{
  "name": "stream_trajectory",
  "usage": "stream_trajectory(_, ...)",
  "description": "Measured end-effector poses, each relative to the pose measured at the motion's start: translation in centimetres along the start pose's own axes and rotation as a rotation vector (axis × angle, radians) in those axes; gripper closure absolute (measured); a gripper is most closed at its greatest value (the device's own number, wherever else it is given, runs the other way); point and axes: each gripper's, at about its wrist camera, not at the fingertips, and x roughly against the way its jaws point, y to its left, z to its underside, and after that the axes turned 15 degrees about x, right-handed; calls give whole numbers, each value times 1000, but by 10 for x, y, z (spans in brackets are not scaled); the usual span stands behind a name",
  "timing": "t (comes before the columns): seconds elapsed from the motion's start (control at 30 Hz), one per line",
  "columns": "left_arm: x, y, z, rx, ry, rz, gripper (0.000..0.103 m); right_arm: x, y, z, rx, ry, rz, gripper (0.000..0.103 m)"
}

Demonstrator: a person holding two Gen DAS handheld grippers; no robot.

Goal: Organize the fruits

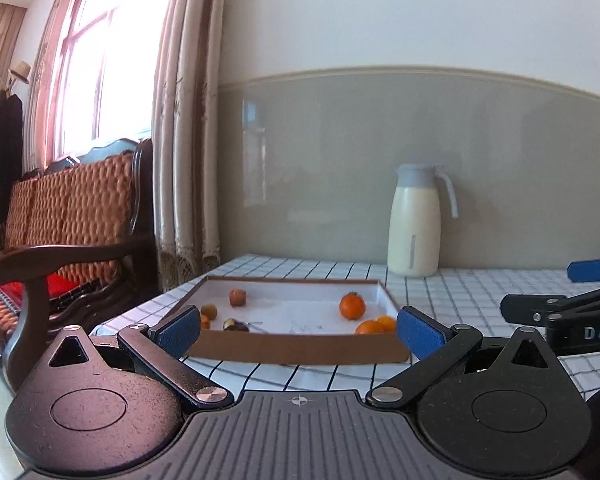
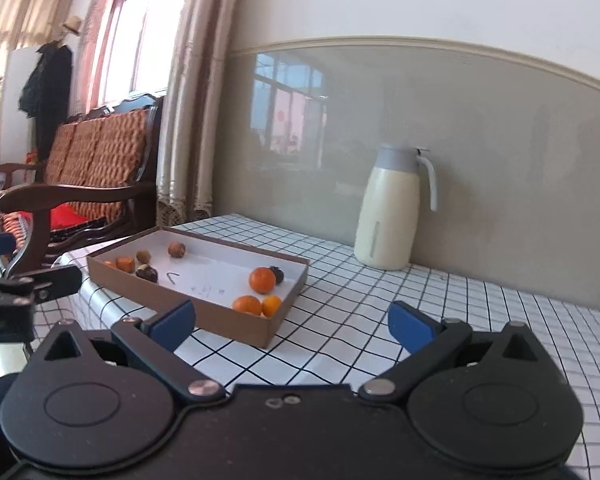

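Observation:
A shallow brown cardboard box (image 1: 300, 348) with a white inside lies on the checked tablecloth; it also shows in the right wrist view (image 2: 236, 322). At its right end lie three oranges (image 1: 352, 306) (image 2: 262, 280) and a dark fruit (image 2: 277, 274). At its left end lie small brown fruits (image 1: 237, 297) (image 2: 176, 249), a dark one (image 2: 147, 272) and orange pieces (image 2: 125, 263). My left gripper (image 1: 298, 330) is open and empty, just in front of the box. My right gripper (image 2: 292, 326) is open and empty, near the box's right front corner.
A cream jug (image 1: 416, 224) (image 2: 388, 216) with a grey lid stands by the wall behind the box. A wooden sofa (image 1: 60, 240) with woven cushions stands left of the table. The right gripper shows at the right edge of the left wrist view (image 1: 560, 312).

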Motion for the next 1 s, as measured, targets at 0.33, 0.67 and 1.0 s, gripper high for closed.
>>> stream_trajectory(0.33, -3, 3, 2, 16, -3, -6, 0, -2, 12, 0, 55, -3, 5, 6)
stream_trajectory(0.67, -3, 9, 2, 27, -2, -10, 0, -4, 15, -1, 60, -8, -5, 6)
stream_trajectory(1.0, -3, 10, 4, 13, -6, -7, 0, -3, 12, -3, 44, -16, -2, 6)
